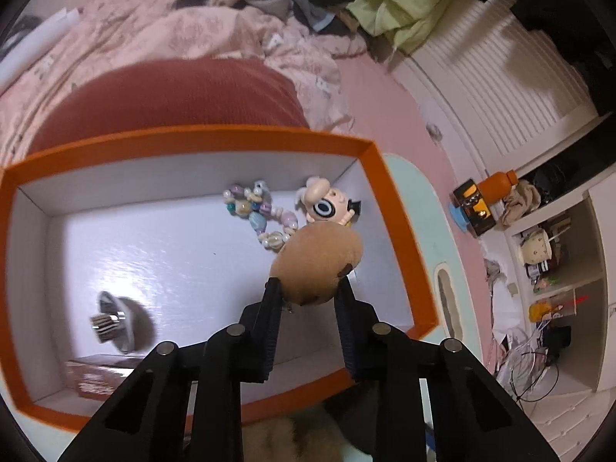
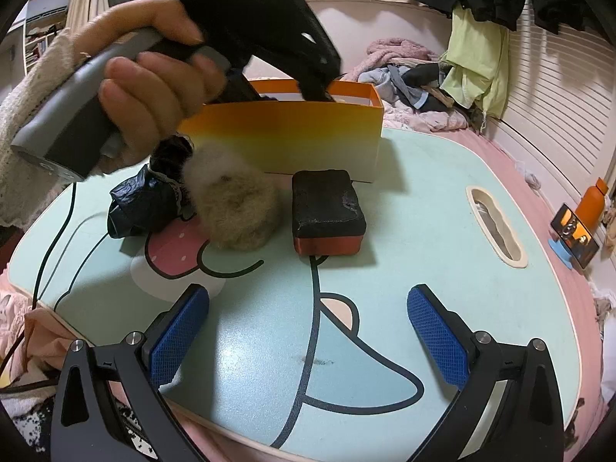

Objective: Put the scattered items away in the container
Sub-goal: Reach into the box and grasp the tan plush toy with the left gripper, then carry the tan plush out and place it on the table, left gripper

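Orange card outside, white lining inside: identify the container (image 1: 400, 231) by these, at the far side of the mint-green desk (image 2: 423, 200).

Status: partly done.

Count as already stowed on the container floor:
- bead bracelet (image 1: 258, 215) and cartoon figure (image 1: 327, 202), close together toward the far right corner;
- dark round object with a metal tip (image 1: 115, 319), near left;
- brown packet (image 1: 96, 377), in the near left corner, partly hidden behind the claw body.

Locate the left claw (image 1: 308, 285) inside the container opening, pointing steeply down and clamped on a tan plush ball (image 1: 317, 258), one pad against each side. Treat this item as in transit, not stowed. Cannot tell whether it rests on the floor or hangs above it. Note its place just near of the bracelet and the figure.

Locate the right claw (image 2: 308, 331) low over the near part of the desk, pads wide apart, nothing between them.

Count as outstanding, on the desk just in front of the container's near wall:
- dark crumpled scrunchie (image 2: 146, 200), left;
- fluffy beige scrunchie (image 2: 235, 211), touching the dark one;
- black-topped, red-sided block (image 2: 327, 211), right, just beside the beige scrunchie.

Judge the remainder as one release of the plush ball, then three further pick-and-place cycles. Expect both scrunchies to squash under the pads, and the block to need a wider opening.
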Available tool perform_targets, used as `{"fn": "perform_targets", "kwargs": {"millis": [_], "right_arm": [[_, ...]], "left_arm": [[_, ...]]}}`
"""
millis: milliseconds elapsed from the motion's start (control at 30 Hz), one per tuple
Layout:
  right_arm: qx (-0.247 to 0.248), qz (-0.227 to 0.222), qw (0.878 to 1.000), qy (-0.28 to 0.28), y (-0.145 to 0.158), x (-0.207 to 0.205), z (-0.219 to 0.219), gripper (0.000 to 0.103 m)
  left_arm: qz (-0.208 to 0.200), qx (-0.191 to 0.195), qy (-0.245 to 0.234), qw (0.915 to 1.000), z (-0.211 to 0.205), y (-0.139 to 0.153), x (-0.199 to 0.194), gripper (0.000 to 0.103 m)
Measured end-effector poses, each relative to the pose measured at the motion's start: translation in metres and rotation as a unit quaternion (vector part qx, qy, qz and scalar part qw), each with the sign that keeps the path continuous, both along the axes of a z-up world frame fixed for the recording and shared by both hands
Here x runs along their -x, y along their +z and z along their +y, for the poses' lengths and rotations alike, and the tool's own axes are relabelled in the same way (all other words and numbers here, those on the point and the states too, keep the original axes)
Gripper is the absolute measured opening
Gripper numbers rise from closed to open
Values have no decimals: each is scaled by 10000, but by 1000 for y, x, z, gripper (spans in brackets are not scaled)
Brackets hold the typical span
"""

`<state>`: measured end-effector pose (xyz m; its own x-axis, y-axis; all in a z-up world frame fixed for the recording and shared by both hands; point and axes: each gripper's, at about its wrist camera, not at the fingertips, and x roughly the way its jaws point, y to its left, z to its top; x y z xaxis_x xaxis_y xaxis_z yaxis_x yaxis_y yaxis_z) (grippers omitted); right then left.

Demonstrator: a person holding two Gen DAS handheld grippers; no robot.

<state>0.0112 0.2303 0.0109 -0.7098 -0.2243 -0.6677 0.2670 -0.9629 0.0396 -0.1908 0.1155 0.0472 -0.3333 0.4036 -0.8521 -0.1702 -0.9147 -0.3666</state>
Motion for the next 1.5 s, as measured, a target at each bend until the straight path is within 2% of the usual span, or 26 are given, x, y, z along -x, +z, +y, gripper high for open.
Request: {"fn": "perform_targets", "kwargs": {"millis": [167, 367, 600, 800, 1033, 1133, 1167, 1267, 1367, 1400, 1467, 1500], "right_arm": [[-2, 0, 10000, -1, 0, 0, -1, 102], [-4, -1, 10000, -3, 0, 0, -2, 102], [-10, -6, 10000, -29, 0, 1, -3, 102], [-9, -5, 10000, -27, 0, 1, -4, 102], [-16, -7, 10000, -30, 0, 2, -4, 102], [-13, -7, 10000, -30, 0, 2, -4, 102], [-14, -6, 10000, -30, 0, 2, -5, 102], [-14, -7, 10000, -33, 0, 2, -5, 102], [-15, -7, 10000, -32, 0, 2, -5, 102], [-15, -8, 10000, -32, 0, 2, -5, 102], [-15, -8, 10000, -31, 0, 2, -5, 102], [-14, -9, 10000, -31, 0, 2, -5, 102]], "left_arm": [[355, -307, 77, 9989, -20, 30, -8, 25], [759, -716, 26, 9945, -41, 67, -36, 25], [1060, -972, -185, 9894, -58, 90, -75, 25], [1190, -1068, -295, 9867, -74, 84, -110, 25], [1061, -843, 135, 9907, -102, 32, -133, 27], [1266, -809, 571, 9870, -117, 23, -138, 30], [1268, -777, 571, 9872, -119, 21, -139, 32], [1251, -598, 395, 9896, -117, 16, -145, 54], [1525, -246, 339, 9874, -117, 15, -159, 60], [1581, -164, 359, 9866, -118, 14, -162, 66], [1622, -40, 463, 9857, -123, 9, -170, 74], [1615, -27, 515, 9855, -128, 5, -175, 74]]}}
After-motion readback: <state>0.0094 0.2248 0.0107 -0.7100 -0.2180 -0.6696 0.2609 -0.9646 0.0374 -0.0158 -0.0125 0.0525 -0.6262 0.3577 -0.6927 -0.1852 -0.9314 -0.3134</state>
